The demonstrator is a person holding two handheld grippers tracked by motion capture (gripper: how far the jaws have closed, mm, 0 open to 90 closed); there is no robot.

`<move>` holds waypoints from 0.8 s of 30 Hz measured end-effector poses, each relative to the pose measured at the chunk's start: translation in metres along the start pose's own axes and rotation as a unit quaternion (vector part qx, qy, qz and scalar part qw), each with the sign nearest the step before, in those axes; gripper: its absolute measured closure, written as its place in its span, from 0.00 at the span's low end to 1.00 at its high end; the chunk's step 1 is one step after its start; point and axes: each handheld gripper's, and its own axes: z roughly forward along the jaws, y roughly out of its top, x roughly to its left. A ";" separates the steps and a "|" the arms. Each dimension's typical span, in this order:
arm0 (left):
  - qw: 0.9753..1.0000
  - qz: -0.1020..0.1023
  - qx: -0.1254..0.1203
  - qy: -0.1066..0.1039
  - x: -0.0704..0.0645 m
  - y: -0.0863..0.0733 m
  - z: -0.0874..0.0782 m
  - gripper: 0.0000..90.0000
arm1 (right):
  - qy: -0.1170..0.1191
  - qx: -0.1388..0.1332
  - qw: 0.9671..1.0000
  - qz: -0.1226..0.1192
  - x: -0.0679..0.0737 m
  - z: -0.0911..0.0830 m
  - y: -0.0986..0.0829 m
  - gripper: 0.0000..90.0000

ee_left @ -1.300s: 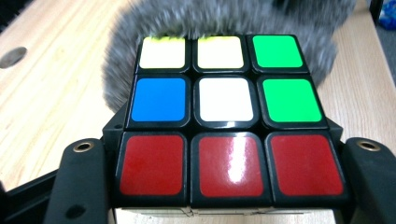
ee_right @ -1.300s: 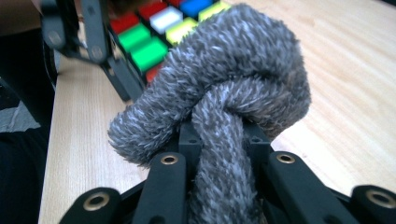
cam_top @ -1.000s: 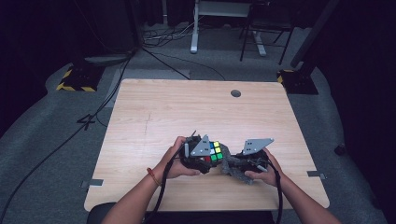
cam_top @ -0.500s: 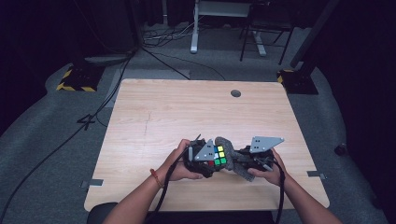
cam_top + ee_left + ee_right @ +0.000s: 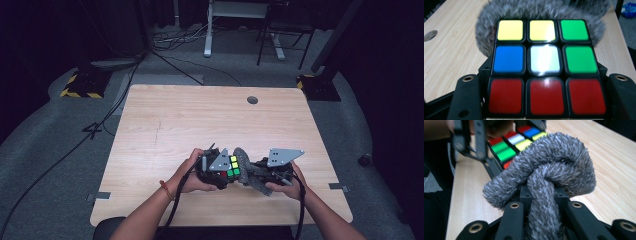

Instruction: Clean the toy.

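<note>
At the left of the near edge of the wooden surface (image 5: 200, 125), the left gripper (image 5: 216, 172) has its jaws clamped on a Rubik's cube (image 5: 232, 167); up close the cube (image 5: 546, 67) shows a red row nearest the camera, then blue, white and green, then yellow, yellow and green. Pressed against the cube's far side is a fuzzy grey cloth (image 5: 248, 170), folded into a loop (image 5: 549, 175). To the right, the right gripper (image 5: 267, 176) has its jaws closed on that cloth.
</note>
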 end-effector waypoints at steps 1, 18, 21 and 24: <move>1.000 0.000 0.004 0.000 0.000 0.000 0.001 0.36 | 0.001 -0.002 1.000 -0.002 0.001 -0.001 0.001 0.85; 1.000 0.011 0.028 0.005 -0.003 0.000 0.011 0.37 | -0.002 0.011 1.000 -0.024 0.007 0.003 0.009 0.85; 1.000 0.007 0.020 0.008 -0.002 0.000 0.006 0.37 | -0.013 0.033 0.999 -0.010 0.000 0.003 0.002 0.85; 1.000 0.000 0.007 0.010 0.000 0.000 -0.001 0.37 | -0.017 0.056 0.998 0.004 -0.007 0.005 -0.005 0.85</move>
